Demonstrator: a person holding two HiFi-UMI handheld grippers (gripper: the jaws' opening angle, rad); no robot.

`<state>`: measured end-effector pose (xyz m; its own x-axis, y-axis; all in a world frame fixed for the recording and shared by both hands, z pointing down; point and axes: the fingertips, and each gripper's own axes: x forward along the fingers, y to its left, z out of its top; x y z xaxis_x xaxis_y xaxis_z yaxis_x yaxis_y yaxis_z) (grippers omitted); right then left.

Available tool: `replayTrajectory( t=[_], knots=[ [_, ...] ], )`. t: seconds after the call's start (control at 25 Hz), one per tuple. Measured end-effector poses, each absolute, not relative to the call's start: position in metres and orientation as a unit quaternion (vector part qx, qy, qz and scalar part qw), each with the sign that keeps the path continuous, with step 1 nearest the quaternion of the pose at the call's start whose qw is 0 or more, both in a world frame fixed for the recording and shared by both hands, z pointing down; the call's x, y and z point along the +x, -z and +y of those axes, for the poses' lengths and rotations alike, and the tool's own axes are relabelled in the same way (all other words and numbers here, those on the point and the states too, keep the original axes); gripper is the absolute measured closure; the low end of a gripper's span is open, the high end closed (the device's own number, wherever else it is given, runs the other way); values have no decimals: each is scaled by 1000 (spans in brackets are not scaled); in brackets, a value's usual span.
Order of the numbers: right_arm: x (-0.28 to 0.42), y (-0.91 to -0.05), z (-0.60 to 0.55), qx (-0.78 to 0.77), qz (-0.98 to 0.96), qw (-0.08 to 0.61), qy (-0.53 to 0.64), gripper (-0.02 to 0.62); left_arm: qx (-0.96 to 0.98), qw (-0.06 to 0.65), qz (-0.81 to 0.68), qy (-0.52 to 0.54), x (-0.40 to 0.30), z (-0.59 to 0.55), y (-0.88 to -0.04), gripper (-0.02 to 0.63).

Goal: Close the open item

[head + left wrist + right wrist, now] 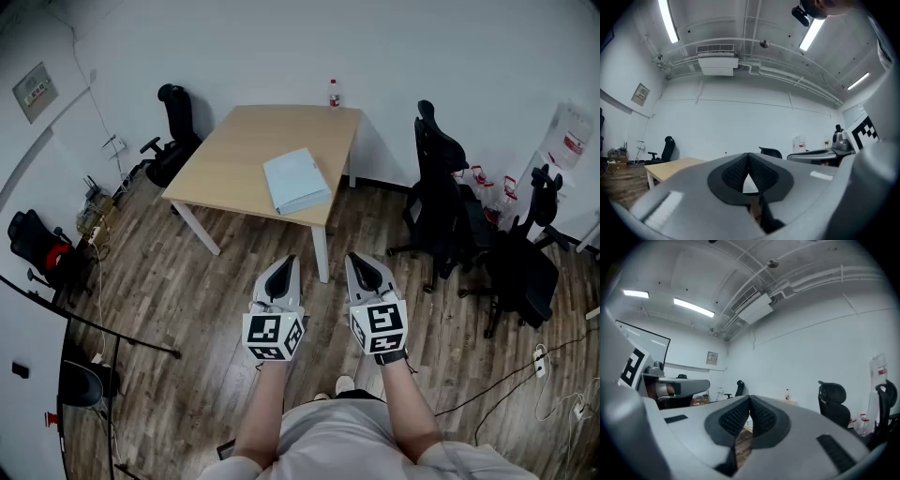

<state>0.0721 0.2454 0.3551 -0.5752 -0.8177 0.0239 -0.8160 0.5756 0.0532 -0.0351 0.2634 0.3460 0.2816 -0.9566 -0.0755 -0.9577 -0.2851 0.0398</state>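
1. Far ahead in the head view, a wooden table (234, 159) stands against the far wall. A pale blue flat item (296, 181), perhaps a folder or box file, lies at its near right corner. Whether its cover is raised cannot be told from this far. A small bottle (334, 93) stands at the table's far edge, well apart from the item. The left gripper (287, 264) and right gripper (360, 262) are held side by side over the wood floor (187, 281), near the person and well short of the table.

2. Along the left gripper view, the two jaws are pressed together at their tips with nothing between them. The table's corner shows low on the left.

3. Along the right gripper view, the jaws likewise meet at the tips and pinch nothing. The bottle and the table edge lie far beyond them.

4. By my judgement the task is at its approach: nothing is touched yet. The next move calls for walking up to the table, finding the item's free flap or cover, and parting the jaws of one gripper to take it.
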Motion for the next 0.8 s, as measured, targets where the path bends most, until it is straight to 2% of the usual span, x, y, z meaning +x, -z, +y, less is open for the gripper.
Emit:
replayTrajectory(
  t=[0.8],
  knots=[
    [14, -358, 274, 478, -878, 16, 10, 581, -801, 7, 598, -24, -94, 286, -371, 597]
  ],
)
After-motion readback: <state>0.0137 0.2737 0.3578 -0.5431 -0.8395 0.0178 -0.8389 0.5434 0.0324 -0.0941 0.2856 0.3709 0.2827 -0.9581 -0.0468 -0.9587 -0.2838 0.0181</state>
